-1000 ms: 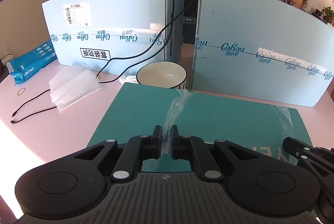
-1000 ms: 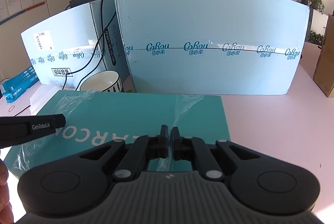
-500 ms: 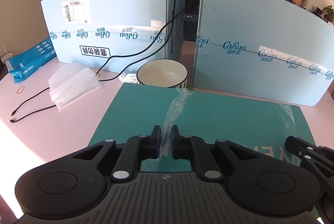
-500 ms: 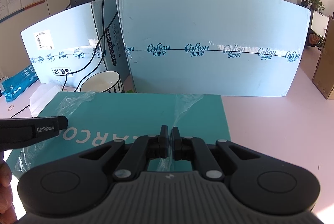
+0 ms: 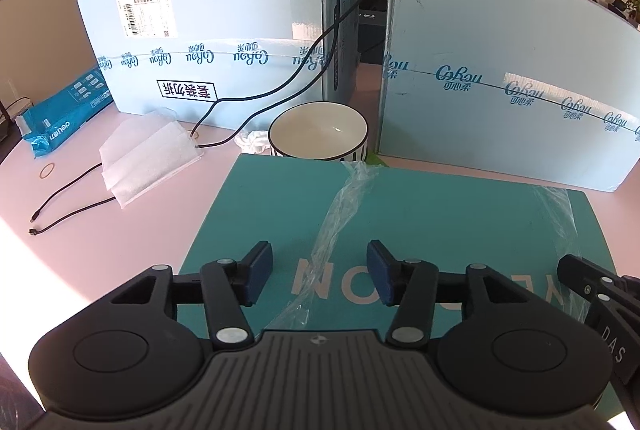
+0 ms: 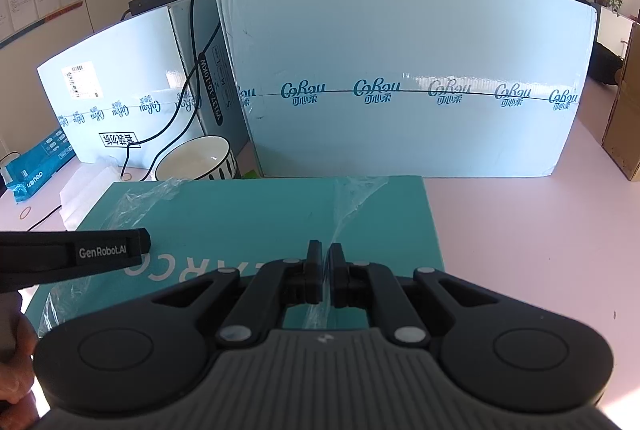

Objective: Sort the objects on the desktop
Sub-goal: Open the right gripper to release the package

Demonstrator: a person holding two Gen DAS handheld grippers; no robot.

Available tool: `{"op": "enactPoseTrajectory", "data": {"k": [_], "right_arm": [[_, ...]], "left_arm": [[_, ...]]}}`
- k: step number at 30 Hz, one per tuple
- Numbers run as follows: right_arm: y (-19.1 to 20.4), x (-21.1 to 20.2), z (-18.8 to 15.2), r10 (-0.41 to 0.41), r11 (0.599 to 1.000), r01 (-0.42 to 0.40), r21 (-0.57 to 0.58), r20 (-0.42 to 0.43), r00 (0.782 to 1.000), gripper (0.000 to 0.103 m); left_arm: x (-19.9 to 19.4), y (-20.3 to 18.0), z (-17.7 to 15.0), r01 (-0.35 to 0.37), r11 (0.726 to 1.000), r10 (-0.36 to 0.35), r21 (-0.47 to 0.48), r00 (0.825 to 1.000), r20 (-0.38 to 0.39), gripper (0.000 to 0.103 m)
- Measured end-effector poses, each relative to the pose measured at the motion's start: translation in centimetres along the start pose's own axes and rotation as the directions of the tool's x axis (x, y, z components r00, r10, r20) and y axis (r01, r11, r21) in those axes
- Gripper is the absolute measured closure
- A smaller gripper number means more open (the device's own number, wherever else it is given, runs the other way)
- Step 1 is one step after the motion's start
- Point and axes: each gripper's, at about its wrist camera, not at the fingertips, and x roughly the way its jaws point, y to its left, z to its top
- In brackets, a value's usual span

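A flat teal box (image 5: 420, 213) lies on the pink desk, also in the right wrist view (image 6: 260, 213). Clear plastic wrap runs over it in a strip (image 5: 344, 205). My left gripper (image 5: 319, 272) is open above the box's near edge, with the loose strip lying between its fingers. My right gripper (image 6: 325, 272) is shut on another strip of plastic wrap (image 6: 344, 213) near the box's right end. The left gripper's finger (image 6: 80, 254) shows at the left of the right wrist view.
A white bowl (image 5: 318, 129) stands behind the box, with crumpled paper (image 5: 252, 141) beside it. Two light blue cartons (image 5: 224, 49) (image 6: 400, 77) wall off the back. White foam sheets (image 5: 148, 157), black cables (image 5: 68, 205), a blue packet (image 5: 64, 113) and a rubber band (image 5: 47, 171) lie left.
My left gripper has opened and let go of the plastic strip it held. My right gripper stays shut on its strip.
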Motion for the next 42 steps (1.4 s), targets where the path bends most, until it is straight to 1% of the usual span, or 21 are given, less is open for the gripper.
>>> {"op": "enactPoseTrajectory", "data": {"k": [1, 2, 3, 4, 9, 11, 16, 18, 19, 20, 27, 29, 32, 36, 42], "right_arm": [[0.0, 0.0, 0.0, 0.001, 1.0, -0.001, -0.001, -0.001, 1.0, 0.097], [0.0, 0.0, 0.0, 0.001, 1.0, -0.001, -0.001, -0.002, 1.0, 0.097], [0.0, 0.0, 0.0, 0.0, 1.0, 0.0, -0.002, -0.004, 1.0, 0.097], [0.0, 0.0, 0.1, 0.0, 1.0, 0.0, -0.004, -0.006, 1.0, 0.097], [0.3, 0.2, 0.3, -0.008, 1.0, 0.007, -0.019, -0.016, 1.0, 0.097], [0.1, 0.2, 0.3, -0.004, 1.0, 0.004, -0.013, -0.017, 1.0, 0.097], [-0.1, 0.2, 0.3, 0.004, 1.0, -0.004, -0.003, -0.017, 1.0, 0.097], [-0.1, -0.1, 0.3, 0.005, 1.0, -0.005, 0.001, -0.012, 1.0, 0.097], [-0.1, -0.3, 0.3, 0.005, 1.0, -0.005, -0.003, -0.008, 1.0, 0.097], [0.0, -0.3, 0.3, 0.004, 1.0, -0.004, -0.006, -0.006, 1.0, 0.097], [-0.1, -0.7, 0.3, 0.004, 1.0, -0.004, -0.004, 0.001, 1.0, 0.097], [-0.1, -0.8, 0.3, -0.003, 1.0, 0.003, -0.004, 0.007, 1.0, 0.097], [-0.1, -0.9, 0.4, -0.015, 1.0, 0.015, -0.012, 0.019, 1.0, 0.097], [0.0, -0.7, 0.7, -0.024, 1.0, 0.024, -0.015, 0.014, 1.0, 0.097], [0.0, -0.1, 0.5, -0.026, 1.0, 0.025, -0.007, -0.015, 1.0, 0.094]], "left_arm": [[0.0, 0.0, 0.0, 0.0, 1.0, 0.0, 0.0, 1.0, -0.001, 0.049], [0.0, 0.0, 0.0, -0.002, 1.0, 0.002, 0.001, 1.0, -0.003, 0.043], [0.1, 0.0, 0.0, -0.006, 1.0, 0.006, 0.0, 1.0, -0.008, 0.039], [0.1, 0.1, 0.0, -0.01, 1.0, 0.01, -0.002, 1.0, -0.012, 0.033], [0.2, 0.0, 0.1, -0.02, 1.0, 0.02, 0.004, 1.0, -0.011, 0.031], [0.3, -0.1, 0.2, -0.025, 1.0, 0.025, 0.01, 1.0, -0.012, 0.029], [0.3, -0.2, 0.3, -0.026, 1.0, 0.027, 0.014, 1.0, -0.013, 0.028], [0.1, -0.3, 0.2, -0.033, 0.999, 0.033, 0.014, 0.999, -0.016, 0.024], [0.1, -0.3, 0.1, -0.038, 0.999, 0.038, 0.015, 0.999, -0.018, 0.018], [0.1, -0.3, 0.1, -0.043, 0.999, 0.043, 0.017, 0.999, -0.017, 0.017], [-0.1, -0.5, -0.2, -0.008, 1.0, 0.009, 0.024, 0.999, -0.032, 0.016], [-0.1, -0.5, -0.3, -0.003, 1.0, 0.003, 0.019, 0.999, -0.042, 0.012], [-0.1, -0.5, -0.5, -0.001, 1.0, 0.002, 0.022, 0.999, -0.04, 0.012], [-0.2, -0.5, -0.4, 0.028, 0.999, -0.027, 0.018, 0.999, -0.034, 0.012], [0.0, -0.8, -0.5, 0.015, 0.999, -0.013, 0.045, 0.999, -0.048, 0.011]]}}
